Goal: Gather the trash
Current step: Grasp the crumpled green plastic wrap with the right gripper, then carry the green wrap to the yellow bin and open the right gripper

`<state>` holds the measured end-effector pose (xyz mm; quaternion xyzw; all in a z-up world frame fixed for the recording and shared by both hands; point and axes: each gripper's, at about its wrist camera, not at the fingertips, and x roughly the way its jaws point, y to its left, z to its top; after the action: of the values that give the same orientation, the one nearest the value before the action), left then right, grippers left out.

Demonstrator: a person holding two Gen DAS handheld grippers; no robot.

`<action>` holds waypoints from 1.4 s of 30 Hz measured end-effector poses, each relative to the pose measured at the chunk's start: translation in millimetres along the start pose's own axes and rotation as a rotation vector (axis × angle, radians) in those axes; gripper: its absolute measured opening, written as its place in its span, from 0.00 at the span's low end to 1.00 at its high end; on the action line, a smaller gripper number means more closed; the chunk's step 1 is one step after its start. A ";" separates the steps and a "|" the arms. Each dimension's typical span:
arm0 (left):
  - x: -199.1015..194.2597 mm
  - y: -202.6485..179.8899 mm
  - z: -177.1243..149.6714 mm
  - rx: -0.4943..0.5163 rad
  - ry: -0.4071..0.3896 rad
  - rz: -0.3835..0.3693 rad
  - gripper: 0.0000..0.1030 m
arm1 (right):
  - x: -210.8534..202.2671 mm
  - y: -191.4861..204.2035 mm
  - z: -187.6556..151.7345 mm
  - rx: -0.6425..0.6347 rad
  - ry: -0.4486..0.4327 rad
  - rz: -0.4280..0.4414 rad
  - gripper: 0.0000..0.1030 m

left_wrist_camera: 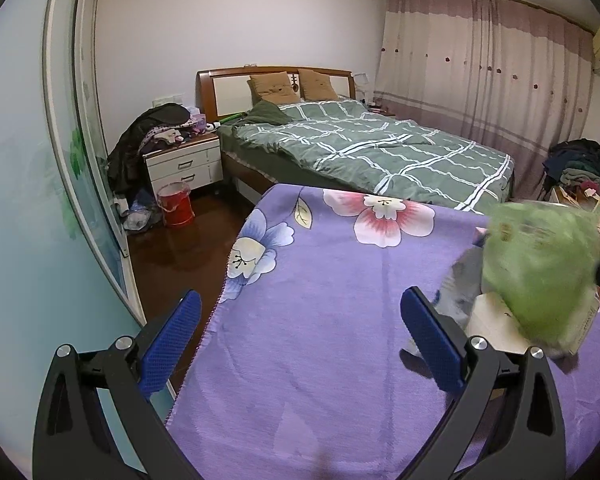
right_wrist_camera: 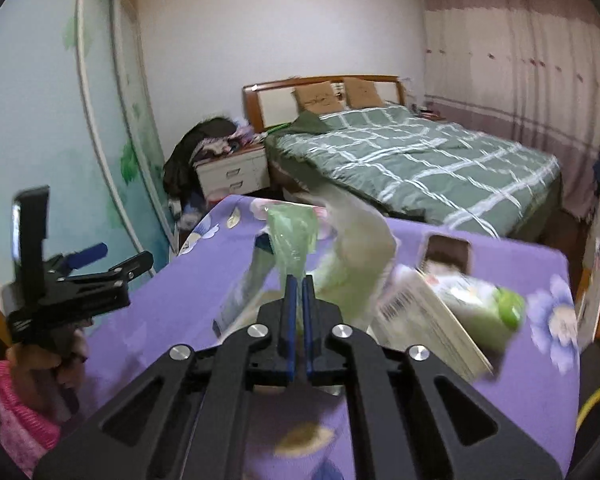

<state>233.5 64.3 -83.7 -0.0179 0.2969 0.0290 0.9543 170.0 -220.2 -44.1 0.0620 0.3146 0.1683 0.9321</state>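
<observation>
In the left wrist view, a purple flowered cloth [left_wrist_camera: 320,320] covers the table before a green bed [left_wrist_camera: 380,152], and the left gripper [left_wrist_camera: 300,320] stands wide apart, with the blurred green bag [left_wrist_camera: 540,264] just beyond its right finger. In the right wrist view, over the same cloth, the right gripper [right_wrist_camera: 299,280] is clamped on this thin green bag [right_wrist_camera: 292,236], with a barcoded box [right_wrist_camera: 428,320] near on the cloth.

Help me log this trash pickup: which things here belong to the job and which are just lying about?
Job: green plastic bag pinched in the shut right gripper; white carton; open, empty left gripper.
Lying about: bed, nightstand, red bucket, curtains.
</observation>
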 end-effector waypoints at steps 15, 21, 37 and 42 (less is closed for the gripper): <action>-0.8 -18.1 -1.1 0.062 -0.005 -0.040 0.95 | -92.3 -58.7 -57.4 0.270 -0.098 -0.019 0.01; -2.2 -27.4 -2.6 0.090 -0.012 -0.067 0.95 | -121.8 -76.7 -63.0 0.313 -0.148 -0.079 0.01; -5.8 -37.7 -6.4 0.119 -0.009 -0.138 0.95 | -205.0 -163.8 -91.2 0.462 -0.277 -0.413 0.01; -5.1 -40.0 -7.2 0.128 -0.004 -0.143 0.95 | -224.0 -197.1 -107.4 0.513 -0.285 -0.552 0.01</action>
<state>227.9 23.8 -86.1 0.0221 0.2941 -0.0583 0.9537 -8.0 -482.7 -46.4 0.2286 0.2189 -0.1829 0.9308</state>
